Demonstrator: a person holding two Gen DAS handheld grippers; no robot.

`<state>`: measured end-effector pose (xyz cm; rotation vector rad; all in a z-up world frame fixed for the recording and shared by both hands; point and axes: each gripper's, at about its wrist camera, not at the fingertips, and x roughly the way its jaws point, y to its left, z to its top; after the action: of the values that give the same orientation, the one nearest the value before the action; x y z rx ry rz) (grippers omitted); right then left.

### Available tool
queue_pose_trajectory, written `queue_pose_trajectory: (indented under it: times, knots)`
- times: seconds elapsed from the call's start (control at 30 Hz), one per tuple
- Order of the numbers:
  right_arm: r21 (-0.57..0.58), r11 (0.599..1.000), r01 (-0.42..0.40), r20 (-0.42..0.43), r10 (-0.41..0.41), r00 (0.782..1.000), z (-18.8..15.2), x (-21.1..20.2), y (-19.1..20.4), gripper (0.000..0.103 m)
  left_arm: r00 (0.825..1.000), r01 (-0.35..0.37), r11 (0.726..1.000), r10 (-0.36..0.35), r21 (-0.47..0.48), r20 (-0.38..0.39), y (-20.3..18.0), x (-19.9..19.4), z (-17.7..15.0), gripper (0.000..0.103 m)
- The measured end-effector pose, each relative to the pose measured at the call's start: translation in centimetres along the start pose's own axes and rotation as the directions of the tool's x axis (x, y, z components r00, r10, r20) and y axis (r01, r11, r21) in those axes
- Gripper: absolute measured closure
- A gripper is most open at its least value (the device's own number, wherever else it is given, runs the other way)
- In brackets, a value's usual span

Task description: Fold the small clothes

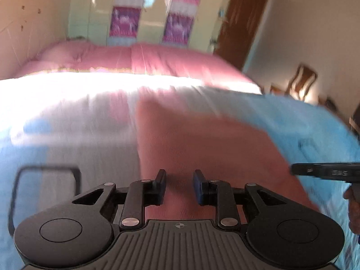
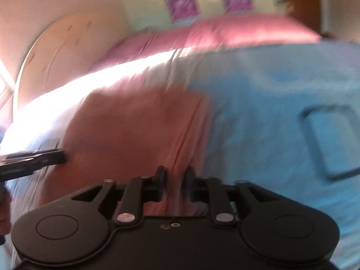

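Salmon cloth point(image 2: 139, 130) lengthwise away from cameras, right tongs point(image 2: 174, 187) pinching near edge

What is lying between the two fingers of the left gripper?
In the left wrist view, the pink cloth shows in the gap of the open left gripper; blur hides whether the fingers touch it.

One salmon-pink garment point(image 1: 202, 148) is seen spread on one light blue bedsheet point(image 2: 270, 112). Two grippers are counted: the left gripper point(image 1: 179, 186) and the right gripper point(image 2: 173, 185). Two pink pillows point(image 1: 144, 58) are seen behind, blurred.
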<state>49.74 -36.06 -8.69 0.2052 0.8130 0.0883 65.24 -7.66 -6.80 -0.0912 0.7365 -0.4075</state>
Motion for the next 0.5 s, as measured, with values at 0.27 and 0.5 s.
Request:
queue_pose_trajectory:
  times: [0.27, 0.5]
  knots:
    - [-0.095, 0.995, 0.027, -0.088, -0.035, 0.996, 5.5, 8.0, 1.9, 0.093, 0.995, -0.029, 0.997, 0.023, -0.065, -0.101, 2.5, 9.1, 2.8, 0.074]
    - [-0.119, 0.992, 0.044, 0.024, -0.041, 0.999, 6.4, 7.0, 3.2, 0.074, 1.000, 0.019, 1.000, -0.019, 0.023, -0.001, 0.5, 7.6, 3.9, 0.074]
